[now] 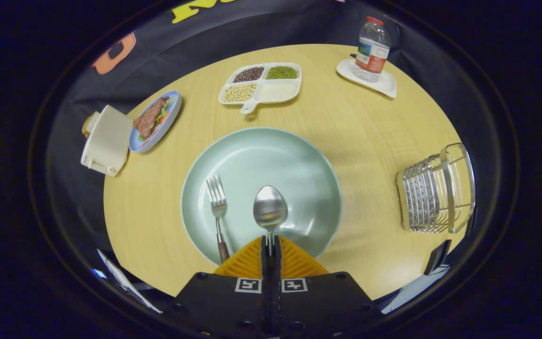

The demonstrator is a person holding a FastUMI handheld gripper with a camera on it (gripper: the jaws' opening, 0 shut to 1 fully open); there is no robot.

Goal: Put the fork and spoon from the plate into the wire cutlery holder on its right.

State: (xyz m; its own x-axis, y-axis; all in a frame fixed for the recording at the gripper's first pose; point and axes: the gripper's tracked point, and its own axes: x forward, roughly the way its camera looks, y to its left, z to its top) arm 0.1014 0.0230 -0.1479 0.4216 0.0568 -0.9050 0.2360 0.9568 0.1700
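A pale green plate (299,160) lies on the round wooden table just ahead of my fingers. A metal spoon (270,209) points its bowl away from me, its thin neck pinched between my two fingers. My gripper (270,242) is shut on the spoon's handle, which is hidden behind the fingers. A fork (218,212) with a brown handle lies on the plate left of the spoon, tines pointing away. The wire cutlery holder (438,190) stands on the table to the right of the plate.
Beyond the plate sits a white divided dish (278,92) with beans and grains. A blue plate of food (173,113) and a cream toaster (107,141) stand at the left. A water bottle (372,49) stands on a white tray (384,84) at the far right.
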